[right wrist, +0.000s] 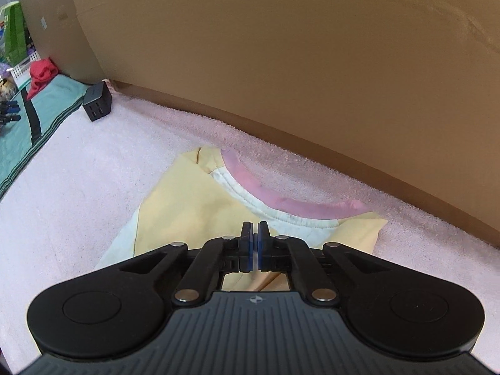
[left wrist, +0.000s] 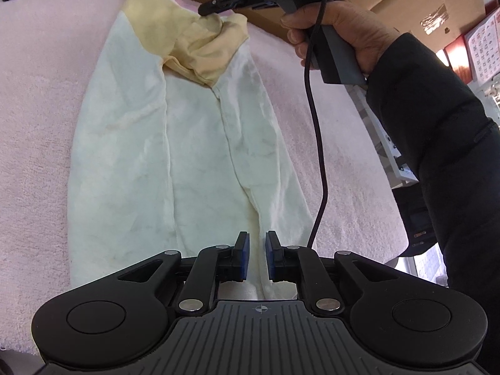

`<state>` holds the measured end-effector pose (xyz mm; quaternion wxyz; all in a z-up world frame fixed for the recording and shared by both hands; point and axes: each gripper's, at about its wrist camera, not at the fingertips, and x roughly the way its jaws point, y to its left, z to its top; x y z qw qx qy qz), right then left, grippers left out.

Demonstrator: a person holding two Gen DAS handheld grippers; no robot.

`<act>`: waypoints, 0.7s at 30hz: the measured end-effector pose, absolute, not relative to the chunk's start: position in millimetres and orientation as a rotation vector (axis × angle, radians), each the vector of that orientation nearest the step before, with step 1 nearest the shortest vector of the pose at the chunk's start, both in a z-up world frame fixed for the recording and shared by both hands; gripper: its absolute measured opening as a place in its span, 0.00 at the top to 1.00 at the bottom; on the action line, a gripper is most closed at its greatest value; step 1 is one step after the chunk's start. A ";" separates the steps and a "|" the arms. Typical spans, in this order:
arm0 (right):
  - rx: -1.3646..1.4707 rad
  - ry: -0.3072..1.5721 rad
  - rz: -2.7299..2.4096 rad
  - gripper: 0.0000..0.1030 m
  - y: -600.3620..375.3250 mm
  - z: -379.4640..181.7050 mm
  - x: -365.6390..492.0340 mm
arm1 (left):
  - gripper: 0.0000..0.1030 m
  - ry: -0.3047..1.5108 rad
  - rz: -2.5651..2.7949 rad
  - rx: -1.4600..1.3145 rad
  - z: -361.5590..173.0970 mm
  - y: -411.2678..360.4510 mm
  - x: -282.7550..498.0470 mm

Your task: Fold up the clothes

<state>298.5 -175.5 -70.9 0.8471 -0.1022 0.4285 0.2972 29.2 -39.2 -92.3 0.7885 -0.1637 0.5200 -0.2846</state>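
A white shirt (left wrist: 187,143) with yellow sleeves lies flat on the pink towel (left wrist: 34,125) that covers the worktop. It runs from the near edge to the far edge, and both long sides are folded in toward the middle. The left gripper (left wrist: 257,257) hangs over the bottom end of the shirt, near the near edge, and its jaws are apart with nothing between them. The right gripper (right wrist: 255,243) is at the far end of the shirt, close to the pink collar (right wrist: 281,201) and the brown cardboard wall (right wrist: 281,62). Its jaws are pressed close together, and in the left view the tip pinches the bunched yellow sleeve (left wrist: 215,47). A hand (left wrist: 347,31) in a dark sleeve holds this gripper by its handle. A small black block (right wrist: 97,101) sits at the far left corner of the towel, beside a green cloth (right wrist: 40,118).
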 end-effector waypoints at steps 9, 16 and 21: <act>0.025 0.661 0.799 0.96 -199.6 -52.8 288.3 | 0.75 1.132 -0.617 -0.357 -97.1 -44.8 27.6; -0.002 0.795 0.681 0.48 -182.9 -82.5 297.1 | 0.75 1.137 -0.614 -0.367 -99.6 -43.5 23.7; 0.070 0.717 0.625 0.70 -217.6 -56.1 277.2 | 0.75 1.112 -0.589 -0.384 -95.0 -30.3 27.9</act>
